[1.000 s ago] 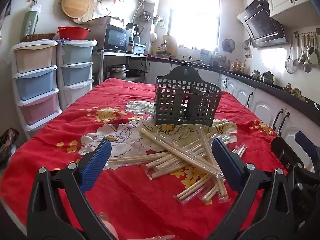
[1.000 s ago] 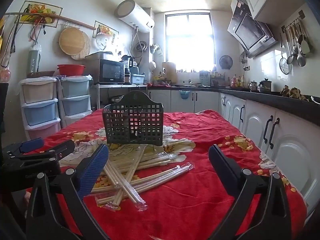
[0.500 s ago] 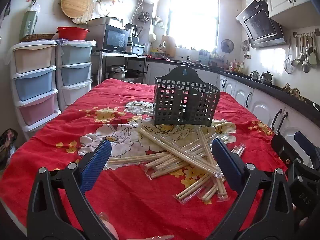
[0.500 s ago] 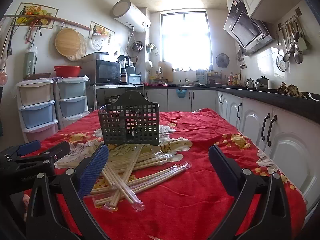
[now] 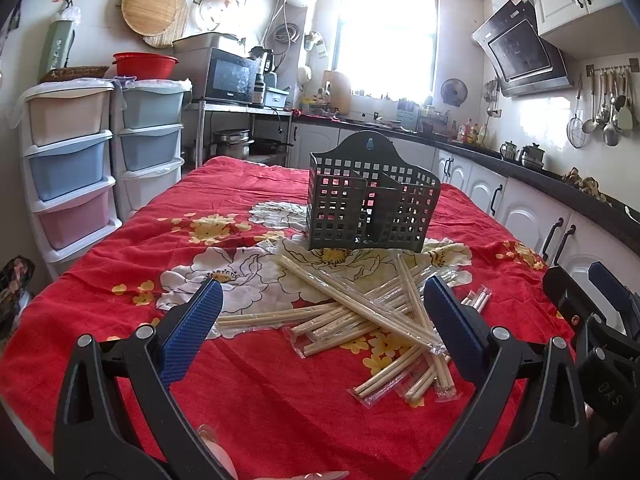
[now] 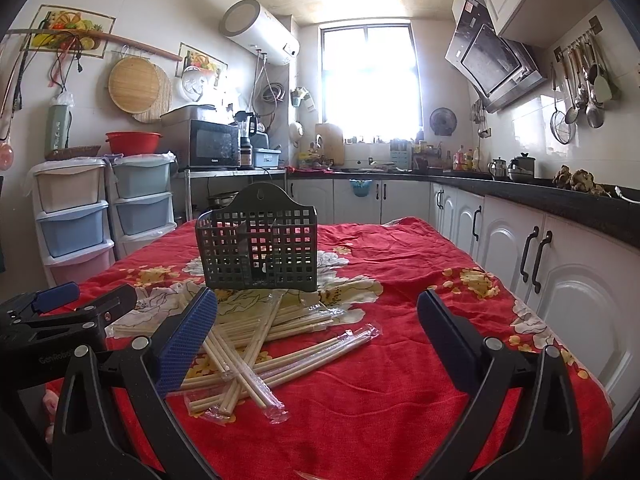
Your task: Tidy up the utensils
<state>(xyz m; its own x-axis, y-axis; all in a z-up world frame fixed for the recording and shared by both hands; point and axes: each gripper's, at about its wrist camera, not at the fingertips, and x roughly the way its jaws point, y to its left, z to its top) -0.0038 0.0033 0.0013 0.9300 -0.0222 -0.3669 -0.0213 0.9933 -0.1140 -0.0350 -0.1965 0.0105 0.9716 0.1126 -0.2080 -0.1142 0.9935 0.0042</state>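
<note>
Wrapped chopsticks [image 5: 360,318] lie in a loose crossed pile on the red floral tablecloth [image 5: 120,248], most pairs sealed in clear plastic sleeves, bare wood ends showing at some. In the right wrist view the same pile [image 6: 248,344] sits left of centre, 1 long sleeve angling out toward the right

Dark perforated utensil caddy [image 5: 370,204] stands upright just behind the pile, on the white flower print. It has a raised back plate with a hang hole and inner dividers; I cannot tell the compartment count for sure. Nothing readable inside it from either view [image 6: 258,248]

Left gripper [image 5: 324,320]: jaws spread wide, blue pads apart, nothing between them, hovering above the near edge of the pile. One blue pad [image 5: 192,332] sits left of the pile, the other over its right side

Right gripper [image 6: 318,332]: also spread wide and holding nothing, hovering on the near side of the pile, with the sticks showing beside its left pad [image 6: 186,340]. Each gripper shows in the other's view: right one at the right edge of the left view, left one at the left edge of the right view

Surroundings: stacked plastic drawer units [image 5: 70,160] left of the table, microwave [image 6: 214,144] on a metal rack, red basin [image 5: 144,64] on the drawers, bright window [image 6: 370,80], water heater [image 6: 260,32] on the wall, range hood [image 5: 520,52], ladles and strainers hanging on a rail [image 6: 580,88], black countertop [image 6: 520,190] over white cabinets
</note>
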